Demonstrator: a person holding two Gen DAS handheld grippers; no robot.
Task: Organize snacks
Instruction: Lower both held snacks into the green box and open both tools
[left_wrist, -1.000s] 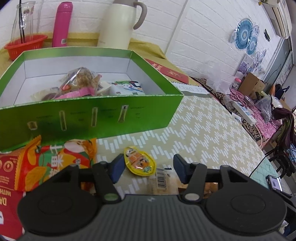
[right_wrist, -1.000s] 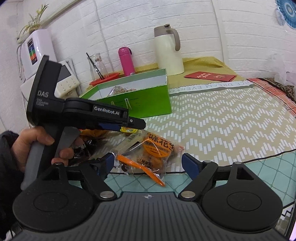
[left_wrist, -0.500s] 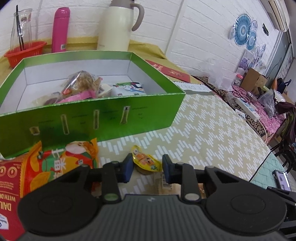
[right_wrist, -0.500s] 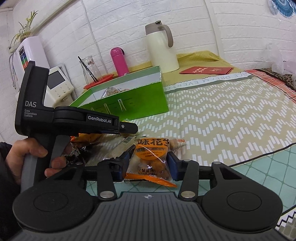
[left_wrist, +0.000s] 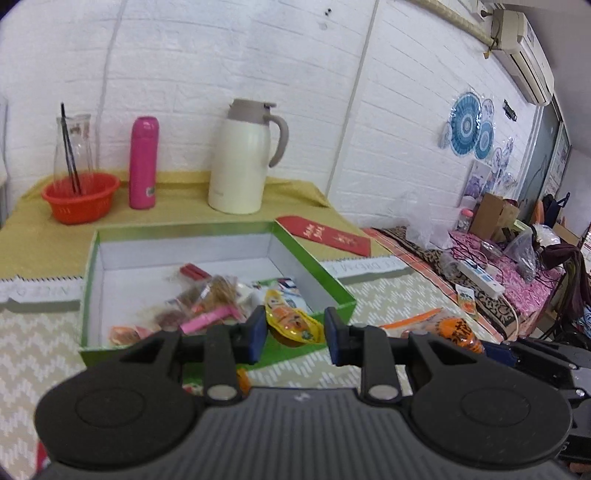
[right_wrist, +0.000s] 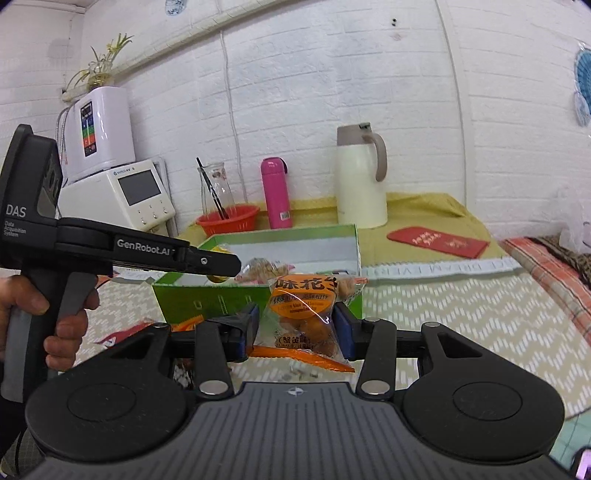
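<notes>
My left gripper (left_wrist: 294, 334) is shut on a small yellow snack packet (left_wrist: 291, 322) and holds it in the air above the near wall of the green box (left_wrist: 317, 273). The box holds several snacks (left_wrist: 207, 299). My right gripper (right_wrist: 295, 330) is shut on a clear bag of orange snacks (right_wrist: 304, 314), lifted off the table in front of the box (right_wrist: 258, 299). The same bag shows at the right in the left wrist view (left_wrist: 454, 328). The left gripper's body (right_wrist: 122, 251) reaches over the box in the right wrist view.
A cream thermos jug (left_wrist: 243, 158), a pink bottle (left_wrist: 143, 162) and a red basket with a glass carafe (left_wrist: 79, 195) stand behind the box. A red envelope (left_wrist: 325, 236) lies to its right. More snack packs (right_wrist: 122, 332) lie on the table at the left.
Both grippers have lifted their snacks off the table and moved up toward the green box. One second ago both were open around the snacks; they shut on them half a second ago.
</notes>
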